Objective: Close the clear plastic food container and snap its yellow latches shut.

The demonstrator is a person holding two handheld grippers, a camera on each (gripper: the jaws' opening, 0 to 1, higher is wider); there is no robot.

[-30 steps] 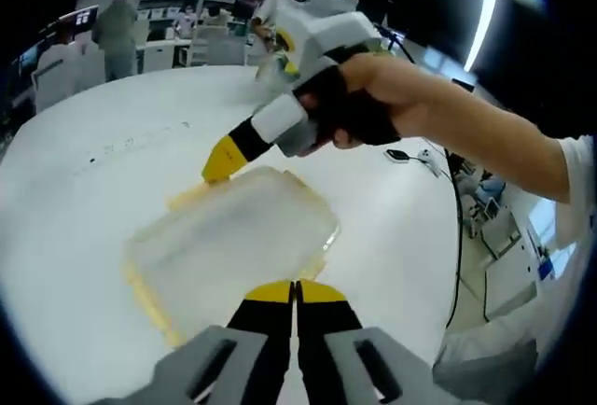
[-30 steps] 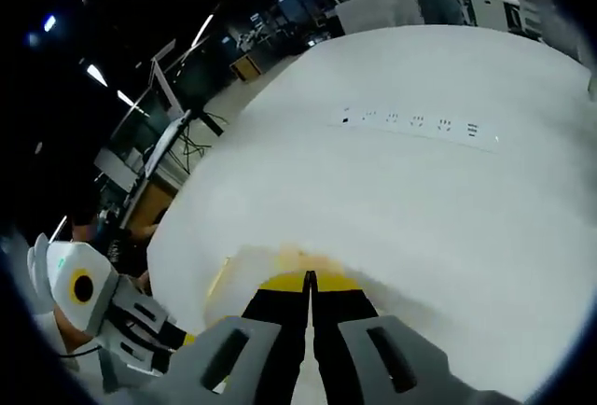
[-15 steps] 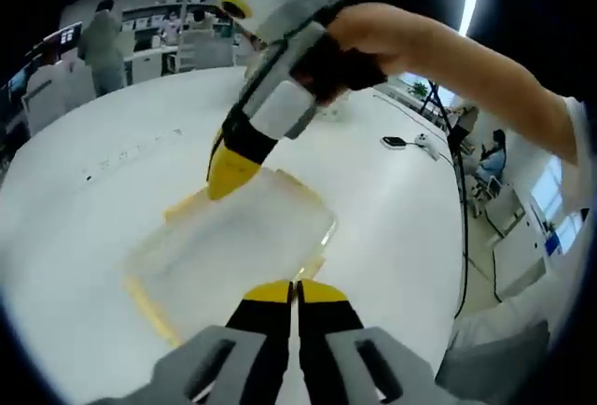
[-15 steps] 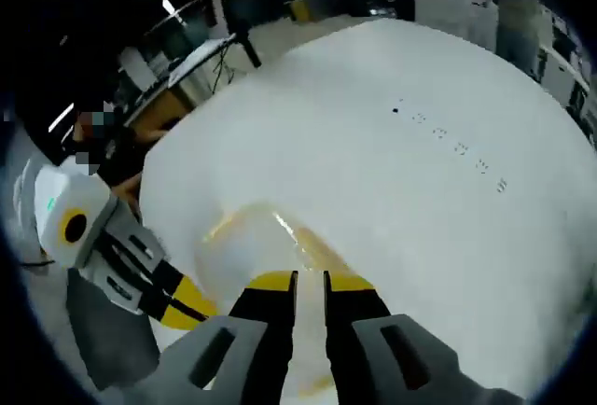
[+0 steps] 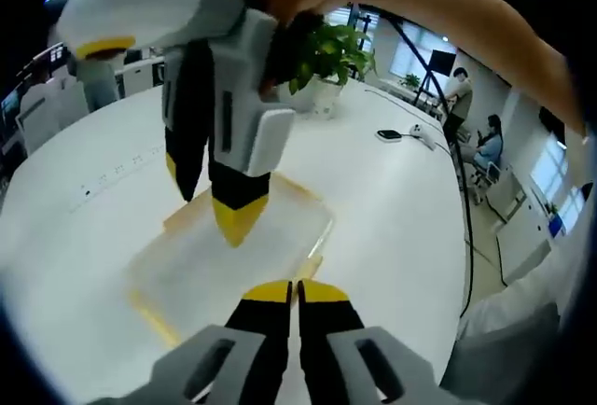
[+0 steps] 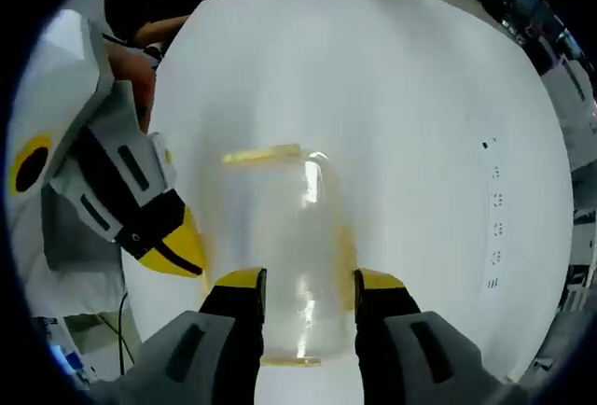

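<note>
The clear plastic container (image 5: 233,246) lies flat on the white table (image 5: 392,228), lid on top, with yellow latches (image 5: 312,265) along its sides. My left gripper (image 5: 294,288) is shut with nothing held, its tips at the container's near edge. In the right gripper view my right gripper (image 6: 308,282) is open, pointing down at the container (image 6: 280,218), its jaws straddling the width. One latch (image 6: 261,154) lies at the far end. The left gripper's yellow tip (image 6: 177,251) sits by the container's left side. The right gripper's fingers (image 5: 238,214) hang over the lid.
A potted plant (image 5: 322,60) stands at the back of the table, with a small device and cable (image 5: 396,134) to its right. Built-in sockets (image 6: 494,228) line the tabletop. People sit beyond the table's edge (image 5: 485,139).
My right gripper has swung from the lid's far edge to point straight down over the container, and its jaws have opened. The left gripper stays shut at the near edge.
</note>
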